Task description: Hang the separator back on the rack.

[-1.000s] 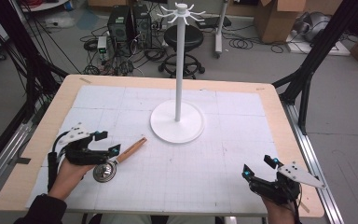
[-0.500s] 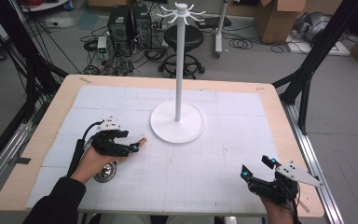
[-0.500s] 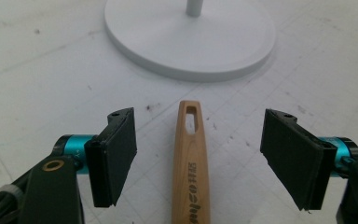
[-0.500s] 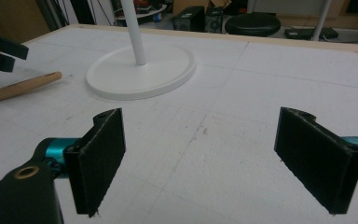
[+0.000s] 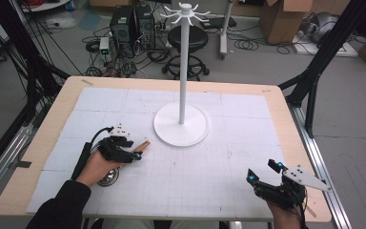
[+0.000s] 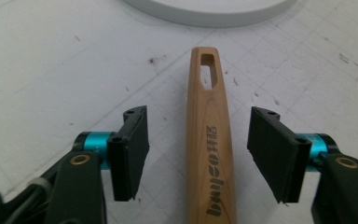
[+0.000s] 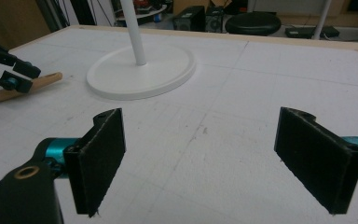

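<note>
1. Underneath everything is a bench (image 5: 66, 102) with a pale wooden rim and a white gridded mat marked with small dark scuffs; beyond it the grey floor carries a black stool (image 5: 188, 40), computer towers, loose cables and cardboard boxes.
2. Standing near the mat's middle is the landmark, a white hanger stand (image 5: 183, 67): a flat round base, a slim upright pole and a crown of short hooks.
3. Just to the left of the stand's base and slightly nearer the person, the left claw (image 5: 134, 153) sits low over the mat, held in a hand with a dark sleeve, its tips pointing toward the base.
4. Its jaws have just been closing; the wooden ladle handle (image 6: 211, 140) lies between the black pads, with a gap on each side, so it is not yet clamped.
5. That handle is smooth, light-grained wood, tapering to a rounded end with a slotted hanging hole and printed lettering; its tip stops just short of the stand's base, and the shiny metal bowl (image 5: 107, 177) lies by the left wrist.
6. Well to the right of the stand, at the near edge, the right claw (image 5: 263, 175) rests with its jaws spread wide and empty.
</note>
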Motion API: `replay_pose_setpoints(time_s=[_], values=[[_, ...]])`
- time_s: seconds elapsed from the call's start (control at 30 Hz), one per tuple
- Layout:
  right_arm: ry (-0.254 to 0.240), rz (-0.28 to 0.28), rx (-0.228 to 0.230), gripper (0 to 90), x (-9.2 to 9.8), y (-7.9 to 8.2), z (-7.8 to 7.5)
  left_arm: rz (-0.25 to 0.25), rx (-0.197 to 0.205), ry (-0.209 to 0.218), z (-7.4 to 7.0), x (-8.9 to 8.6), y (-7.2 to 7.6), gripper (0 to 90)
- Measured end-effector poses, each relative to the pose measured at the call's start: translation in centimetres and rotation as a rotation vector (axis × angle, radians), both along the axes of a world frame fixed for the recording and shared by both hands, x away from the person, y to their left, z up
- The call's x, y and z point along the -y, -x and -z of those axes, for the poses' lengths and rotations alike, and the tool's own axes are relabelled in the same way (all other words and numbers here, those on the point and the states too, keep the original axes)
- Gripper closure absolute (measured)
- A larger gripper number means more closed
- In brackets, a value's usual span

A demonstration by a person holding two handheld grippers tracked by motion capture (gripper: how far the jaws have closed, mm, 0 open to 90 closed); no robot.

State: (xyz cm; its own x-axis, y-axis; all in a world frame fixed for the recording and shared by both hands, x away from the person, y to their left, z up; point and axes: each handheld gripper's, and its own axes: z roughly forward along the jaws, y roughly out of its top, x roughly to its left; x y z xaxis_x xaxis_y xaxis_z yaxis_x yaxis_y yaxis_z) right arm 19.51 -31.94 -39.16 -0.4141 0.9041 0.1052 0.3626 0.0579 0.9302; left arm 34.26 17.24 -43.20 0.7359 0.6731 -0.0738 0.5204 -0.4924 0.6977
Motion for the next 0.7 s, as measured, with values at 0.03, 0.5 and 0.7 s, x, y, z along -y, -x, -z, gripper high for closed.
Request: replay_pose_setpoints(time_s=[0.03, 0.5, 0.7], values=[[-0.001, 0.000, -0.001, 14.9, -0.02, 0.01, -0.01, -0.001, -0.005, -0.004, 0.06, 0.01, -0.03, 43.7], [-0.004, 0.005, -0.010, 14.9, 0.03, 0.00, 0.04, -0.005, -0.009, -0.018, 0.32, 0.43, -0.18, 57.7], [-0.002, 0.006, -0.009, 15.0, 0.09, -0.03, 0.06, 0.005, -0.003, -0.026, 0.30, 0.59, 0.00, 66.1]])
